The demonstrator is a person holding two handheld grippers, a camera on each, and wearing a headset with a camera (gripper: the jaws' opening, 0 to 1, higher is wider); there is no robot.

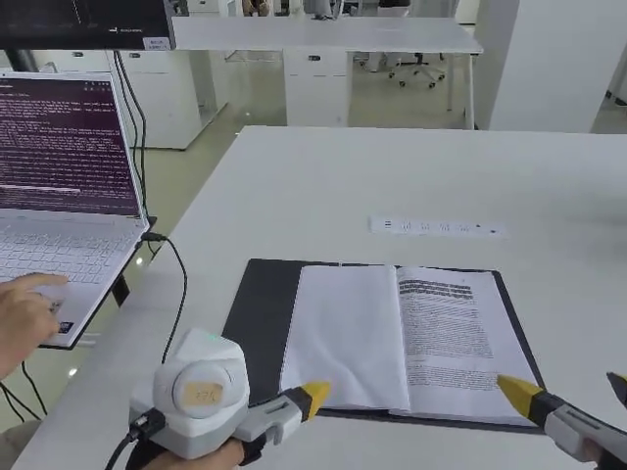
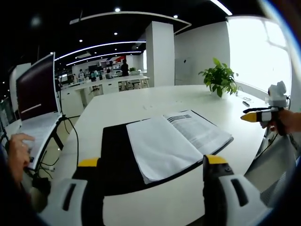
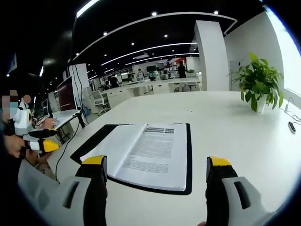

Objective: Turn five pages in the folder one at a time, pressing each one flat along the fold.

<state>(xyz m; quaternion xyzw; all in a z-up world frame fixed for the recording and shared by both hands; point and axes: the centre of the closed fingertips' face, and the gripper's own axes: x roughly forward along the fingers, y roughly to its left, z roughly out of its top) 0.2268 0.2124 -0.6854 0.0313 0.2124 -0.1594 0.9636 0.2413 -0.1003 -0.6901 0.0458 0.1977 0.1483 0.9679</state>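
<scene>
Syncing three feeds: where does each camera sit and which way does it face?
Left gripper view: on the left hand-held gripper, facing the folder from its near-left; own jaws below.
Right gripper view: on the right hand-held gripper, facing the folder from its near-right; own jaws below.
Head view: on the headset, looking down at the folder; both hand-held grippers low.
Shared: all see the folder; each gripper view catches the other hand-held gripper.

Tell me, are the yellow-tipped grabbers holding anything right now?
No, nothing is held. The left gripper and the right gripper are both open and empty, close to the open black folder of white paper pages.
</scene>
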